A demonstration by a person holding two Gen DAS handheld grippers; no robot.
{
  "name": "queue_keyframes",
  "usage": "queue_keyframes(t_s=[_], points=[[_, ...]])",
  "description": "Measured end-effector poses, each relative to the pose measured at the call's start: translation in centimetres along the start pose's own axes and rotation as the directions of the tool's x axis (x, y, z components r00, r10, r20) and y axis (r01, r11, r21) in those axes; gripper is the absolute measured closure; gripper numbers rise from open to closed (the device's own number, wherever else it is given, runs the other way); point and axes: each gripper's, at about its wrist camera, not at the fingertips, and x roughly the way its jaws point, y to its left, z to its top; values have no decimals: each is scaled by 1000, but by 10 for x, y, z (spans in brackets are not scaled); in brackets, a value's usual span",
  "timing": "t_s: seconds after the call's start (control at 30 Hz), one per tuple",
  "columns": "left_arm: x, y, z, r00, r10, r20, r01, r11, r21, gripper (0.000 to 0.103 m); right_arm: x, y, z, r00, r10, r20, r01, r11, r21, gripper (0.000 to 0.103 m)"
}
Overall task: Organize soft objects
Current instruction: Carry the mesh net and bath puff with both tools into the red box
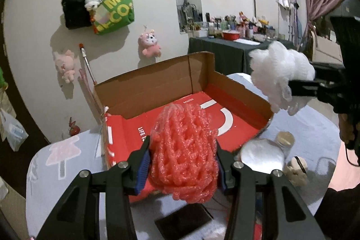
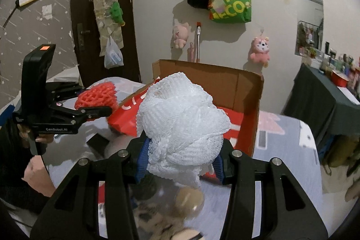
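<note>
Pink foam netting (image 1: 184, 152), a wad of fruit-sleeve mesh, sits clamped between the blue pads of your left gripper (image 1: 182, 161); the pads press into both of its sides. It hangs in the air just ahead of the fingertips, with the near wall of the cardboard box (image 1: 157, 84) directly beyond and below it.

Your right gripper (image 2: 182, 159) is closed on the white foam netting (image 2: 182, 125) in the same way, with the wad bulging above and below the pads. In the left wrist view this white wad appears to the right of the pink one and higher, over the box's right-hand wall.

Progress, as judged from the pictures: both soft items are picked up and carried to the box, but neither is placed. The visible part of the red box floor holds nothing. What is left is to bring each wad over the opening and release it inside.

Count:
- Foam netting wads: two, one pink and one white.
- Boxes: one, flaps open, on the patterned tablecloth (image 1: 67, 154).
- Small plush toy (image 1: 295, 169): one, on the table to the right of your left gripper, outside the box; it may also need sorting.
- Grippers: two, both loaded.
</note>
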Motion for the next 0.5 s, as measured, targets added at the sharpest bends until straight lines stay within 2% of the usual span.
queue_keyframes(t_s=[0.27, 0.5], points=[[70, 21, 35, 995, 15, -103, -12, 999, 38, 53, 70, -22, 39, 995, 3, -98, -4, 1000, -16, 58], [140, 37, 50, 984, 5, -181, 0, 1000, 28, 53, 154, -46, 59, 973, -8, -229, 15, 999, 31, 58]])
